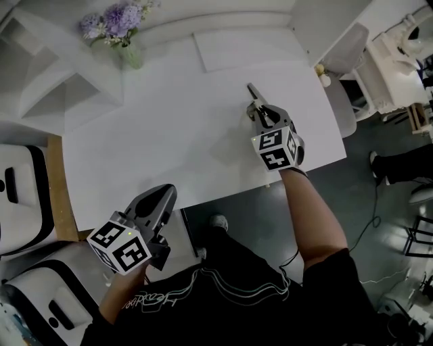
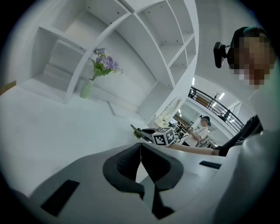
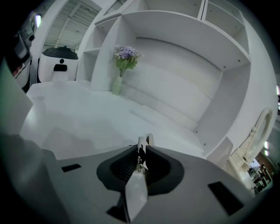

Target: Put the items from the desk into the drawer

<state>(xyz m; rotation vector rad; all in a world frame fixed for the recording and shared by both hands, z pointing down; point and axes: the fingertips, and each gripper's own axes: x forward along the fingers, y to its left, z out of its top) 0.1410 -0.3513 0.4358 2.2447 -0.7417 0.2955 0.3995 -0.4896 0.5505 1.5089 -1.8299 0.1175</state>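
We hold the right gripper [image 1: 260,108] over the worktop [image 1: 169,135], right of centre in the head view, its jaws pressed tight on a thin silvery metal item [image 3: 136,183] whose tip pokes out past them. Our left gripper [image 1: 160,197] sits at the lower left, at the worktop's near edge, jaws closed together with nothing between them. A vase of purple flowers [image 1: 128,47] stands at the upper left.

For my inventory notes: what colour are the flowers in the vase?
Pale purple flowers, with green leaves; clearest in the head view.
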